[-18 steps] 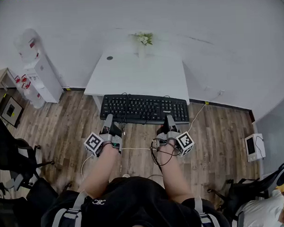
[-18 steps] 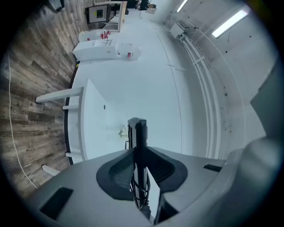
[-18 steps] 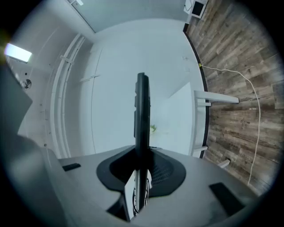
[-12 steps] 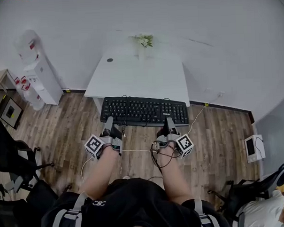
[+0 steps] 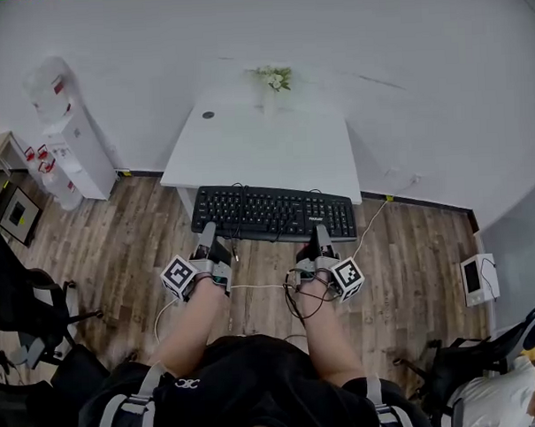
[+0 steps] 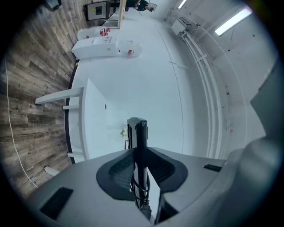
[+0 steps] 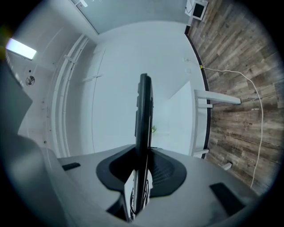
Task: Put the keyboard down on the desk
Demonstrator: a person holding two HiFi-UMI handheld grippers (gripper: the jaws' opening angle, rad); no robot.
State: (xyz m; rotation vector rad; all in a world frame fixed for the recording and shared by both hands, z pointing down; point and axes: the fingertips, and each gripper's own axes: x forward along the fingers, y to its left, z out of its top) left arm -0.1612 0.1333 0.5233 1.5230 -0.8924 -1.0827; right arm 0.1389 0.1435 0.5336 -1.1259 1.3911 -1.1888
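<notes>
A black keyboard (image 5: 274, 212) hangs level in the air over the near edge of the white desk (image 5: 255, 138). My left gripper (image 5: 207, 246) is shut on its near left edge and my right gripper (image 5: 320, 243) on its near right edge. In the left gripper view the keyboard (image 6: 137, 137) stands edge-on between the pads of the left gripper (image 6: 140, 170). The right gripper view shows the same thin edge (image 7: 144, 115) clamped in the right gripper (image 7: 143, 168). A black cord (image 5: 302, 304) loops below my right hand.
A vase of flowers (image 5: 275, 78) stands at the desk's far edge. A white water dispenser (image 5: 70, 142) is by the wall at left. Office chairs stand at the left (image 5: 23, 298) and lower right (image 5: 460, 368). A white cable (image 5: 374, 217) runs over the wooden floor.
The keyboard and both grippers have drifted slightly lower in the head view, a little toward me. Both grips are unchanged.
</notes>
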